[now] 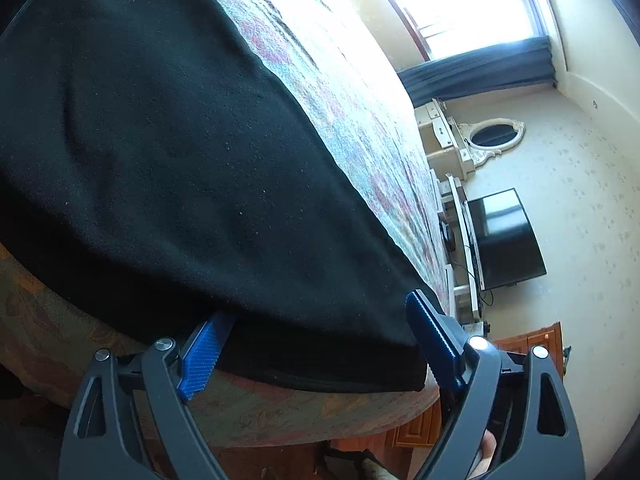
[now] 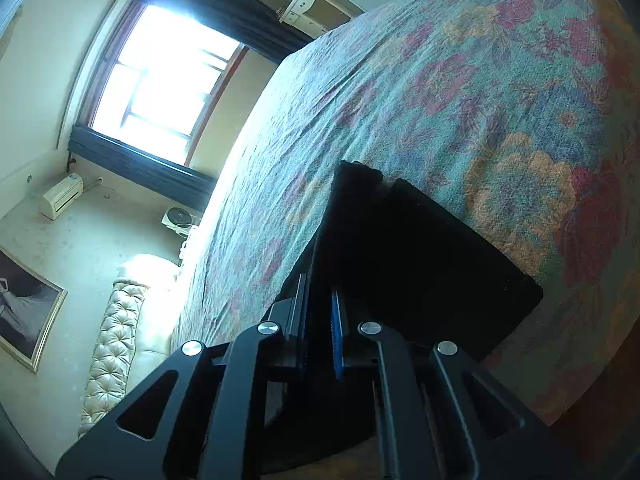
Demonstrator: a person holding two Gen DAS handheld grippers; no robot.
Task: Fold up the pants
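Your bed [image 1: 360,92] fills most of both views, its floral cover [image 2: 460,100] running out of frame past the picture edges, so you cannot see its full extent. On it lie the black pants [image 1: 160,152], spread near the bed's edge. In the left wrist view they are so dark that seams, waistband and legs are hard to tell apart, and the upper left part is cut off by the frame. In the right wrist view the pants [image 2: 420,248] show as a flat black slab with a small lump at its far end; folds inside the black cannot be made out.

Your left claw [image 1: 320,332] stands wide, its blue fingers [image 1: 204,352] spread to either side of the near hem. One finger tip is hidden under the cloth edge, the other sits at the pants' corner; whether they touch the fabric is unclear, but they do not pinch it.

Your right claw [image 2: 320,320] is closed narrow, with black cloth running down between the fingers, so it is gripping the pants' edge. The blue pad [image 2: 337,336] shows only as a thin strip; the fingertips themselves are lost in the dark fabric.

A bit of your hand [image 1: 486,456] peeks between the left claw's arms at the bottom.
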